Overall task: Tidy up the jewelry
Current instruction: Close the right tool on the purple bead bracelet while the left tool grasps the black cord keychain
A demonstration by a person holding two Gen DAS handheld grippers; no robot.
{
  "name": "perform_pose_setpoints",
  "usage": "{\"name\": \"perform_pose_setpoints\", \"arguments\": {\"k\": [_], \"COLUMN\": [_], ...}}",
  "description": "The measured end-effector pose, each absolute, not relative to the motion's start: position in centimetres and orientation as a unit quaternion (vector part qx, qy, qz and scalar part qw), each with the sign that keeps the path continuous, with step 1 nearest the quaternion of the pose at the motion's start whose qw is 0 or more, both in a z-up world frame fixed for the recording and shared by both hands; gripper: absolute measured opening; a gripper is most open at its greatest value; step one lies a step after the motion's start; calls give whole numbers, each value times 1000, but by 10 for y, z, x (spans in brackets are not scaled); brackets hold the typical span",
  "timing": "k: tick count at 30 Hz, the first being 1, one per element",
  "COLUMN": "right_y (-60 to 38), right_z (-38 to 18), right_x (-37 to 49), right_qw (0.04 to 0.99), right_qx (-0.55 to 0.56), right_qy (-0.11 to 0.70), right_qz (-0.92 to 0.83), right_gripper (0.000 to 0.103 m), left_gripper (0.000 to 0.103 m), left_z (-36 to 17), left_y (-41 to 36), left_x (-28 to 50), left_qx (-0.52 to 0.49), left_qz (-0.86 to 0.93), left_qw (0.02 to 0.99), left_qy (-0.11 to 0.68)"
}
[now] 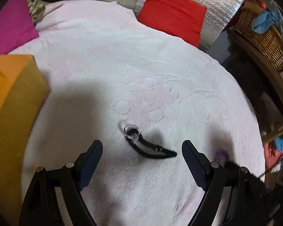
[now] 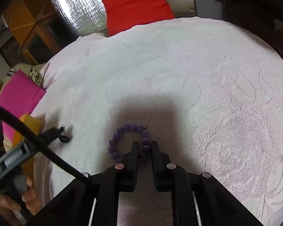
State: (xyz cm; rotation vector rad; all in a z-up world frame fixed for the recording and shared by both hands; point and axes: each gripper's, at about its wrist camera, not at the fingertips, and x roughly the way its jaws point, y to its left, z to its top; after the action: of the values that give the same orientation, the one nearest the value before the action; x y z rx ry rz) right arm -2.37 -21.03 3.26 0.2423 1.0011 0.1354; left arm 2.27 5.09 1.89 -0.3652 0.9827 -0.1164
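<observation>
A purple bead bracelet [image 2: 126, 127] lies on the pale pink blanket [image 2: 198, 75]. My right gripper [image 2: 144, 143] is shut on the bracelet's right side, with beads pinched between its black fingers. In the left wrist view the bracelet [image 1: 221, 153] is only a purple blur at the right. A black strap [image 1: 154, 151] with a clear ring [image 1: 131, 130] at one end lies on the blanket. My left gripper [image 1: 141, 141] hangs open just above and before it, with nothing between its fingers. In the right wrist view the strap [image 2: 65, 138] shows at the left gripper's tip.
An orange cardboard box [image 1: 13, 98] stands at the blanket's left edge. Behind are a magenta cushion [image 1: 11, 22], a red cushion [image 1: 171, 13] on silver foil, and a wicker basket [image 1: 264, 37] at the right. A hand [image 2: 28, 194] holds the left gripper's handle.
</observation>
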Motion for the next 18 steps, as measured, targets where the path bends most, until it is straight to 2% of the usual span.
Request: {"name": "perform_pose_setpoints", "arguments": {"k": [6, 8, 9, 10, 13, 16, 18], "right_y": [-214, -213, -214, -213, -214, -215, -217], "right_z": [32, 32, 32, 33, 34, 36, 39], "right_x": [-26, -25, -26, -26, -26, -29, -30], "right_qw": [867, 867, 867, 867, 867, 867, 868], "right_qx": [117, 116, 115, 115, 117, 123, 127], "right_qy": [479, 480, 480, 480, 480, 477, 474], "right_qz": [71, 71, 72, 72, 72, 73, 76], "right_gripper": [14, 13, 13, 13, 14, 14, 14], "left_gripper": [84, 66, 62, 54, 21, 11, 10], "left_z": [11, 11, 11, 11, 11, 12, 14], "left_y": [43, 41, 41, 41, 39, 41, 43], "left_x": [29, 30, 30, 29, 29, 26, 23], "left_qx": [-169, -155, -150, -147, -132, -130, -128], "left_qz": [-53, -55, -57, -61, -68, -76, -84], "left_qw": [869, 872, 873, 874, 874, 873, 874], "left_qy": [461, 461, 460, 459, 463, 464, 461]}}
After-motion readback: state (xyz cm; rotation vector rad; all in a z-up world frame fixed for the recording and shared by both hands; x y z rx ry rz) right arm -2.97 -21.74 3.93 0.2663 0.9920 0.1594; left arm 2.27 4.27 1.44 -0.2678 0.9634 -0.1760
